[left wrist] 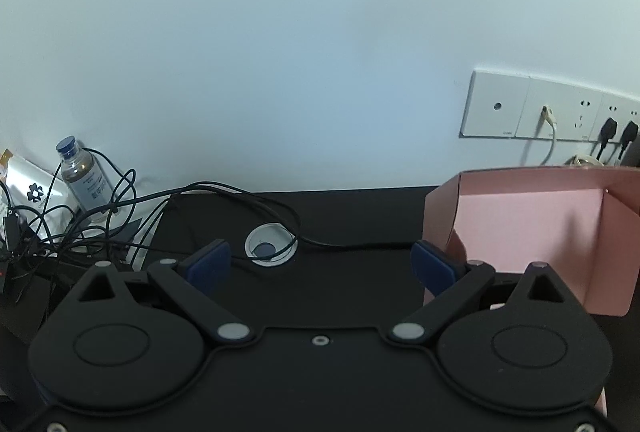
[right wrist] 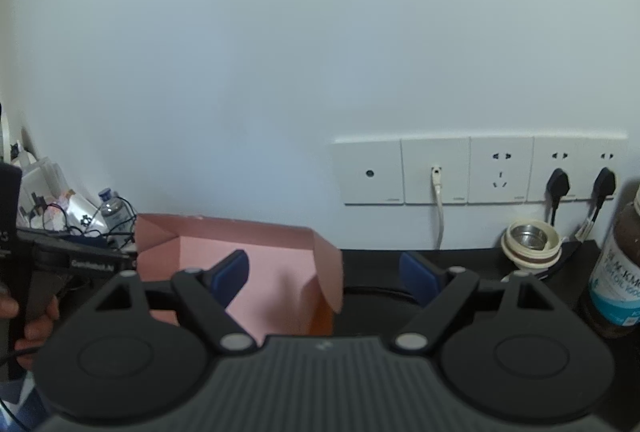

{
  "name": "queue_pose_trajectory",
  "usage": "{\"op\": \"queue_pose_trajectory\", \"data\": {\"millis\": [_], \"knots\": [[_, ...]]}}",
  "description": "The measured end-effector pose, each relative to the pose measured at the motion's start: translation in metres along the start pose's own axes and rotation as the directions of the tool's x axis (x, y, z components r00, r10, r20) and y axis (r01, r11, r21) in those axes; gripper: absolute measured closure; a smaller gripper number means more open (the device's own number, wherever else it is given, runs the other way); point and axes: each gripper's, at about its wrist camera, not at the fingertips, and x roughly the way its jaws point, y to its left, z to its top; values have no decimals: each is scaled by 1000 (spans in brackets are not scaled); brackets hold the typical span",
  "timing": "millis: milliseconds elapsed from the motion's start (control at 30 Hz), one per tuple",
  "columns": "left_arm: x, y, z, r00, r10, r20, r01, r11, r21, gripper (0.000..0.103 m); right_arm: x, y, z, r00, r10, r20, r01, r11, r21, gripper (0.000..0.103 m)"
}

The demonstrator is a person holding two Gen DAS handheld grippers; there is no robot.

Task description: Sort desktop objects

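Note:
An open pink cardboard box (left wrist: 532,228) stands on the black desk (left wrist: 352,224), to the right of my left gripper (left wrist: 320,264). That gripper is open and empty, low over the desk. The box also shows in the right wrist view (right wrist: 256,260), straight ahead and to the left. My right gripper (right wrist: 324,272) is open and empty, its left finger (right wrist: 230,272) in front of the box's inside. A brown bottle with a blue label (right wrist: 616,272) stands at the far right. A cup lid (right wrist: 530,242) lies by the wall.
A tangle of black cables (left wrist: 80,224), a small clear bottle (left wrist: 82,176) and a silver pouch (left wrist: 28,184) crowd the desk's left end. A round cable grommet (left wrist: 270,244) sits mid-desk. Wall sockets (right wrist: 480,172) with plugs are behind. The other gripper's handle and hand (right wrist: 36,292) show at left.

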Motion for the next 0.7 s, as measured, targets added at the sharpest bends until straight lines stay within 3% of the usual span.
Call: {"op": "queue_pose_trajectory", "data": {"millis": [100, 300, 700], "knots": [[-1, -2, -1, 1000, 0, -2, 0, 1000, 5, 5, 28, -19, 1, 999, 31, -34, -30, 999, 46, 20], [-3, -7, -3, 1000, -19, -11, 20, 1000, 23, 5, 30, -13, -2, 993, 103, -50, -101, 994, 39, 20], [-4, -10, -8, 999, -42, -18, 43, 999, 31, 5, 25, -7, 2, 993, 102, -55, -100, 994, 36, 20]]}}
